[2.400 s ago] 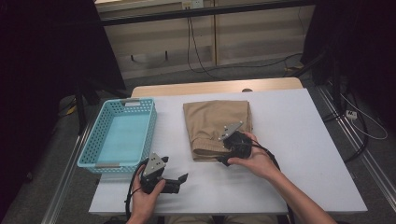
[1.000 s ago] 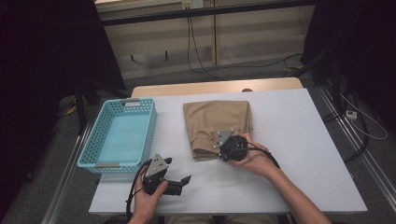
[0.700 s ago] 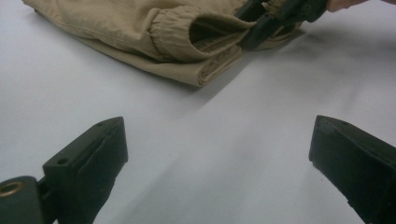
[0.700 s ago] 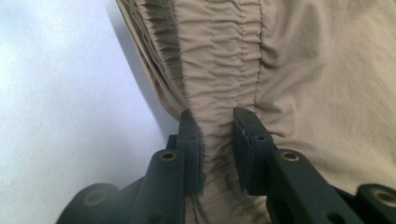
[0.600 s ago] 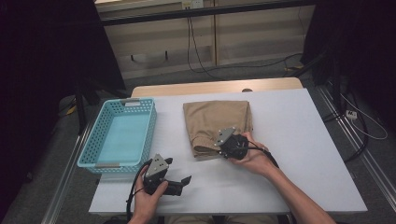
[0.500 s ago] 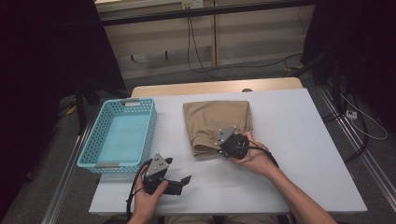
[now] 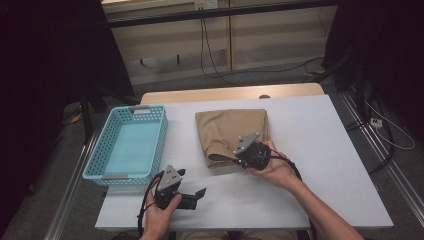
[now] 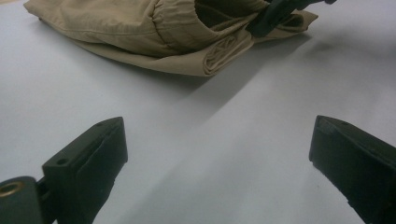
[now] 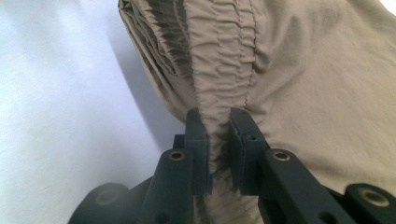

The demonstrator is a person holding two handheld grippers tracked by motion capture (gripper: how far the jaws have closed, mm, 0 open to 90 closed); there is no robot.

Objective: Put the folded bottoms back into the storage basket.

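A folded tan garment point(image 7: 227, 127) lies in the middle of the white table point(image 7: 325, 150). My right gripper point(image 7: 231, 159) is at its near edge, shut on the gathered elastic band point(image 9: 224, 70), which is pinched between the two pads point(image 9: 218, 126). The cloth bunches up just beyond the jaws. My left gripper point(image 7: 192, 182) rests low near the table's front edge, left of the garment, open with nothing between its jaws point(image 8: 217, 135). In the left gripper view the garment point(image 8: 140, 28) lies ahead, and the right gripper's dark jaw point(image 8: 275, 14) sits on its edge.
A light blue plastic basket point(image 7: 161, 135) stands at the table's left side, with nothing in it. Bare white tabletop lies right of the garment and along the front. Cables run across the floor behind the table.
The right hand has shifted slightly along the garment's near edge and settled there. The left hand and its gripper have stayed in place.
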